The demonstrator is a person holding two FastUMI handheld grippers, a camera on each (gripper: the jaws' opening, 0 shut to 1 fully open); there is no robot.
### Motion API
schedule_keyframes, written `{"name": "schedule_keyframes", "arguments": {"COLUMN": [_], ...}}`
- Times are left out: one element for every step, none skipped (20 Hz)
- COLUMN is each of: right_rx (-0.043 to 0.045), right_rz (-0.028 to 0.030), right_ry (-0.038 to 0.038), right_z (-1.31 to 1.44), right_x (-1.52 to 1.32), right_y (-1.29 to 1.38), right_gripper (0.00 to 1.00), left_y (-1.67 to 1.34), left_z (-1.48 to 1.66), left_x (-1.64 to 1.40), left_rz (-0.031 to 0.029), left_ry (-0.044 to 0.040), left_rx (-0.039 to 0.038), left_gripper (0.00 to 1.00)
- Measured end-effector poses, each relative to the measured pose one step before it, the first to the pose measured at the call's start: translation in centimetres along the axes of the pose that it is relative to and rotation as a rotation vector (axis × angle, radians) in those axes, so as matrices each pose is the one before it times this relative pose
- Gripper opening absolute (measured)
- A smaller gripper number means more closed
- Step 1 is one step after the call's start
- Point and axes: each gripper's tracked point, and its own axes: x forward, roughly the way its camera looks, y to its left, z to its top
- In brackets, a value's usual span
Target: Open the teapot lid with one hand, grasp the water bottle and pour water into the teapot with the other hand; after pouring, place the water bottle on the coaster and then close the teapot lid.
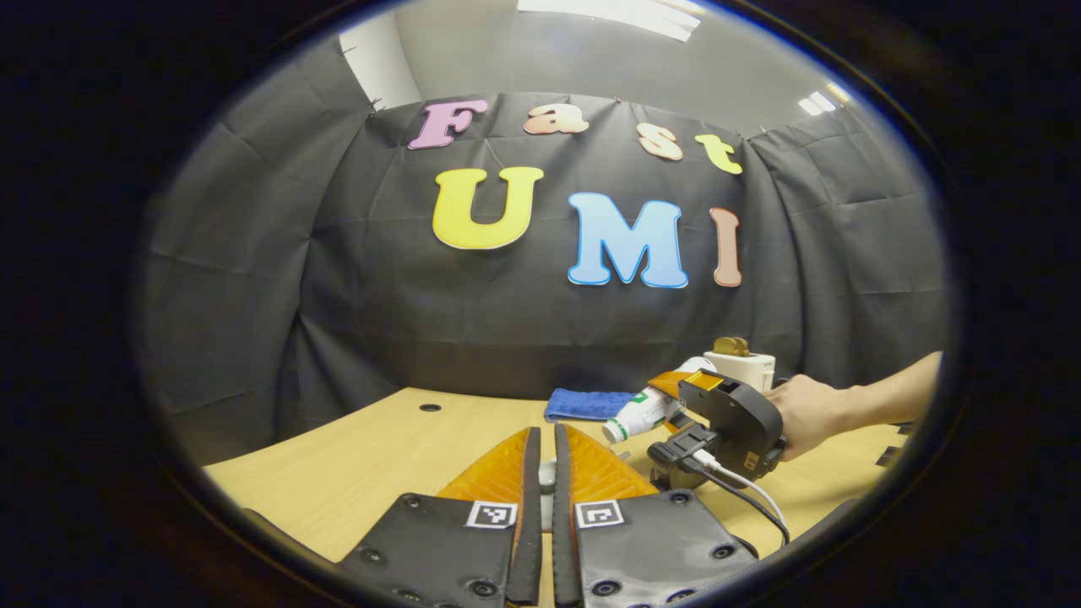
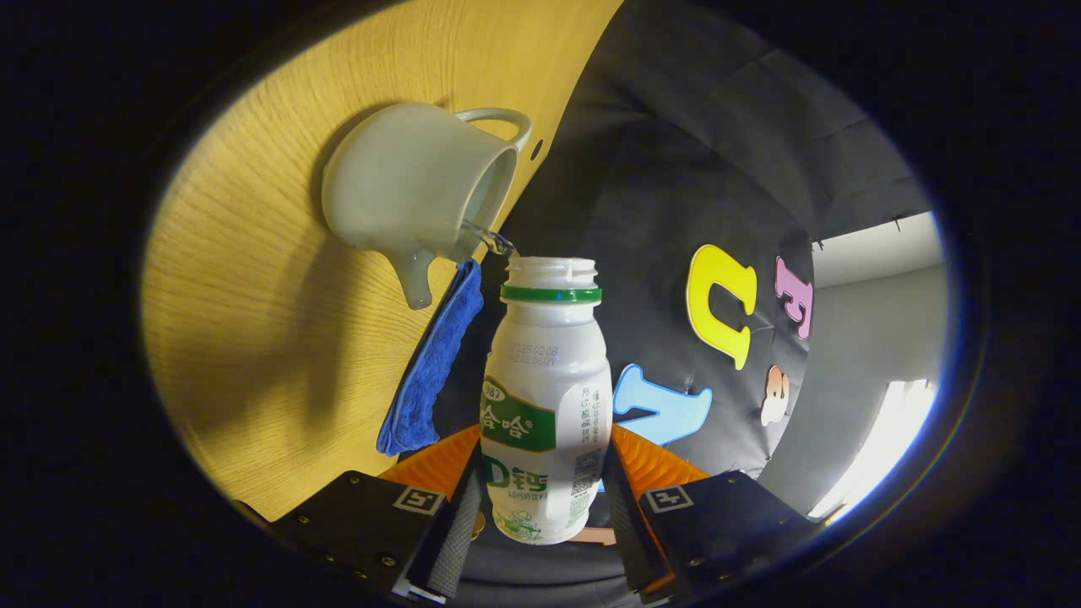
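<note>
Glazed, rounded teapot (image 2: 414,190) receives water from ribbed-neck plastic water bottle (image 2: 546,397).

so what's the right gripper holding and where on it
The right gripper holds the water bottle by its lower body, a finger on each side.

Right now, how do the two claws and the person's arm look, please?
In the left gripper view, the left claw has two ribbed fingers on dark plates with screws, each plate bearing a small square black-and-white marker. The right claw has the same plates and markers. Seen from outside, it has a rounded dark body with black and white cables. The hand and forearm behind it are bare, no sleeve.
</note>
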Motion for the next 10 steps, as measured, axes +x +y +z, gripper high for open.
{"name": "schedule_keyframes", "arguments": {"right_rx": [-0.00841,-0.01244,-0.01118,-0.00485,-0.00439,-0.00577,-0.00505,-0.00432,-0.00328,-0.00173], "right_rz": [-0.00185,-0.00517,-0.00709,-0.00654,-0.00180,-0.00665,-0.00363,-0.00565,-0.00292,-0.00374], "right_ry": [-0.00608,-0.00298,-0.00325,-0.00048,-0.00493,-0.00101,-0.00280,-0.00139,-0.00217,-0.00236], "right_z": [0.153,0.068,0.155,0.054,0.123,0.137,-0.044,-0.094,-0.046,0.025], "right_x": [0.130,0.031,0.031,0.101,0.042,0.101,0.137,0.132,0.207,0.047], "right_y": [-0.030,-0.127,-0.205,-0.140,-0.146,-0.209,-0.331,-0.210,-0.189,-0.100], "right_gripper": [0.71,0.71,0.71,0.71,0.71,0.71,0.71,0.71,0.71,0.71], "left_y": [0.093,0.032,0.056,-0.041,-0.070,-0.023,-0.071,0.010,-0.017,-0.042], "left_z": [0.016,-0.057,0.110,-0.041,-0.039,-0.084,-0.066,-0.017,0.060,-0.081], "left_x": [0.008,0.096,-0.044,-0.038,0.036,-0.036,-0.035,-0.027,0.074,0.040], "left_rz": [0.00109,0.00165,-0.00032,-0.00119,0.00069,-0.00128,-0.00249,-0.00094,-0.00072,-0.00035], "left_ry": [0.00150,0.00052,-0.00007,0.00006,0.00109,0.00105,0.00221,0.00235,0.00051,0.00008], "left_rx": [0.00005,-0.00070,-0.00059,0.00102,0.00267,0.00153,0.00073,0.00133,0.00132,0.00016], "left_gripper": [0.15,0.15,0.12,0.15,0.15,0.16,0.15,0.15,0.15,0.15]}}
